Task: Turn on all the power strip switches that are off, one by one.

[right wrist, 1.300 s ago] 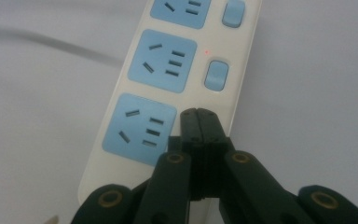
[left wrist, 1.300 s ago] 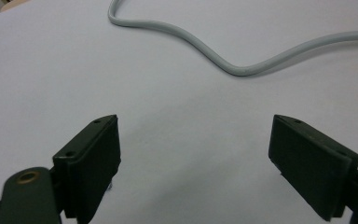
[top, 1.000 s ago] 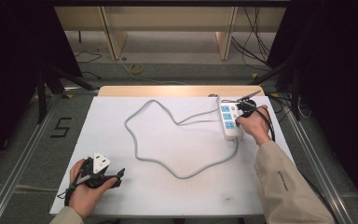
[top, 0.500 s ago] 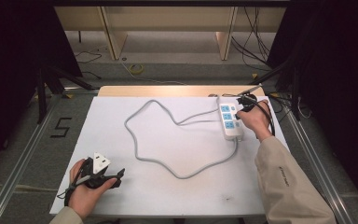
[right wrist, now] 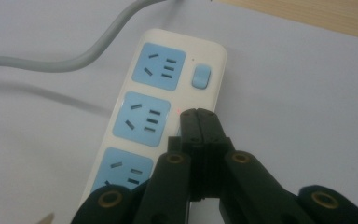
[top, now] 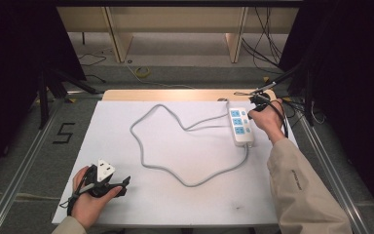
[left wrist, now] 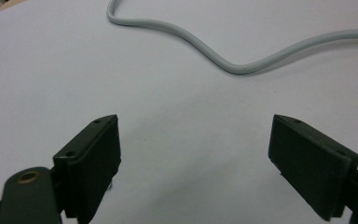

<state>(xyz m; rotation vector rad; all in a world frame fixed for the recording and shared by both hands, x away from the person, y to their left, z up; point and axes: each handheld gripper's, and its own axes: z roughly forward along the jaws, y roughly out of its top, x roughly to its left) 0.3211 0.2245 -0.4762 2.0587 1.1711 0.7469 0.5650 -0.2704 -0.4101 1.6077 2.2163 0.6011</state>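
- The white power strip (right wrist: pixel 168 112) lies flat on the table (top: pixel 185 195), directly under the tip of the right hand-held gripper (right wrist: pixel 198 116); its three blue sockets run in a row, and its blue switch (right wrist: pixel 201 77) sits just ahead of that tip.
- In the right gripper view the right hand-held gripper has its jaws pressed together with nothing between them, the tip over the strip's white edge beside the middle socket; whether it touches the strip cannot be told.
- In the high view the right hand (top: pixel 268 122) holds this hand-held gripper (top: pixel 257 105) at the strip's far end.
- The grey cable (top: pixel 175 168) leaves the strip's other end and loops across the table toward the left hand-held gripper.
- The left hand-held gripper (left wrist: pixel 196 158) rests well apart from the strip, jaws spread wide and empty, with a bend of the cable (left wrist: pixel 233 65) lying ahead of it.
- In the high view the left hand (top: pixel 85 204) grips it (top: pixel 121 185) at the table's near corner.
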